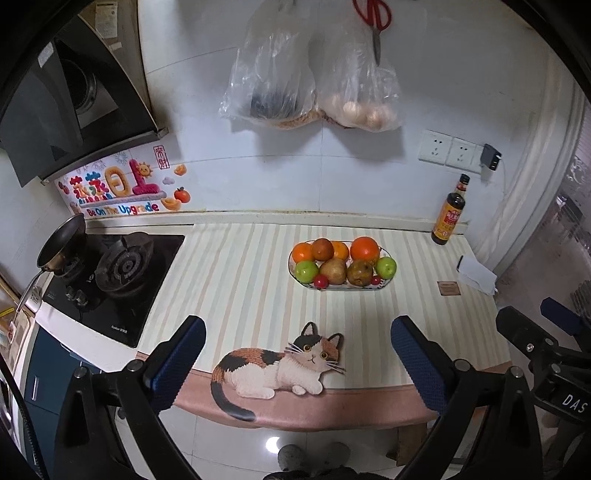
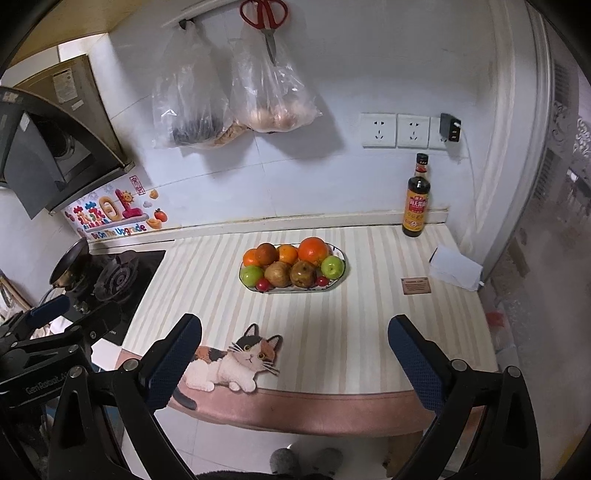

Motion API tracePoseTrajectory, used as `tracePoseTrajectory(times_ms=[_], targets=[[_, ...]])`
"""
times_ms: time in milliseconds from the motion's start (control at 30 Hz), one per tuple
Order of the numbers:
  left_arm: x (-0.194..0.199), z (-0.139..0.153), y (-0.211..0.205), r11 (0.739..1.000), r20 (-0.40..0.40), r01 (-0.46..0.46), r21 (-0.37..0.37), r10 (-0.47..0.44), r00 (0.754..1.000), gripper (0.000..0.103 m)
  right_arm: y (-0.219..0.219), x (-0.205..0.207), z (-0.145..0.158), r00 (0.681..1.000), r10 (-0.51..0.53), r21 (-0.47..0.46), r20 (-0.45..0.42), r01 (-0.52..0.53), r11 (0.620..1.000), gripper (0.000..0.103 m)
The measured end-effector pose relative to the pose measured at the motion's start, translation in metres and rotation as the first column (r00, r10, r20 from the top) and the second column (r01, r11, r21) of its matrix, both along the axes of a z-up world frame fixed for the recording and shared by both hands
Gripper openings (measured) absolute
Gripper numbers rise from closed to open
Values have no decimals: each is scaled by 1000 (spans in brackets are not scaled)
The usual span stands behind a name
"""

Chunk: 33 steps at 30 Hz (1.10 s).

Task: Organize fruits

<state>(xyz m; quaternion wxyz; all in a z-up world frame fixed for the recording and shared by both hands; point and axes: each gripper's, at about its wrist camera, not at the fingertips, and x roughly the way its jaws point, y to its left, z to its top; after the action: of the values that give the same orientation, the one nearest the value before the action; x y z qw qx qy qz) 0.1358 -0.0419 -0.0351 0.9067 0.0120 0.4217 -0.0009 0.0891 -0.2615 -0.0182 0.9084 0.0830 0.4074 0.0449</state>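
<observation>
A: Both tools are hovering off the near edge of the counter [image 1: 369,321]. The left gripper [image 1: 297,354] has its blue pads spread wide and nothing between them. Same on the other side: the right gripper [image 2: 294,350] is wide open and empty.

B: And the fruit?

A: All of it sits in the oval plate [image 2: 338,279] toward the back of the striped mat, well apart from both grippers. Oranges [image 2: 313,250] along the rear, two green apples [image 2: 332,267] at the ends, brown pears [image 2: 303,274] in the middle, and small red tomatoes [image 2: 263,284] tucked at the front rim.

B: Room to work?

A: An open stretch of striped mat lies between the plate and the pink front edge. The cat decal [image 1: 280,363] lies flat right at that edge. To the left, the mat ends at the black stove [image 1: 110,280], where a pan [image 1: 61,245] sits on a burner. To the right there's a sauce bottle [image 2: 417,195] at the back corner against the wall, then a white paper [image 2: 456,267] and a small brown card [image 2: 415,285] near the right edge.

B: Overhead?

A: Two plastic bags [image 2: 236,103] and red scissors [image 2: 264,16] hang on the wall above the plate.
</observation>
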Motion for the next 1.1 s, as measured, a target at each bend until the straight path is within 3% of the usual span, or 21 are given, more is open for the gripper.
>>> tracePoseTrajectory(times_ms=[467, 767, 1100], targets=[[64, -45, 2, 997, -94, -52, 55, 57, 994, 103, 3, 82, -45, 997, 3, -42, -83, -7, 999, 103], [84, -62, 8, 996, -134, -56, 63, 64, 989, 103, 8, 107, -66, 992, 4, -53, -127, -11, 999, 103], [90, -64, 11, 997, -141, -47, 57, 55, 988, 103, 13, 113, -70, 991, 4, -74, -136, -14, 997, 103]])
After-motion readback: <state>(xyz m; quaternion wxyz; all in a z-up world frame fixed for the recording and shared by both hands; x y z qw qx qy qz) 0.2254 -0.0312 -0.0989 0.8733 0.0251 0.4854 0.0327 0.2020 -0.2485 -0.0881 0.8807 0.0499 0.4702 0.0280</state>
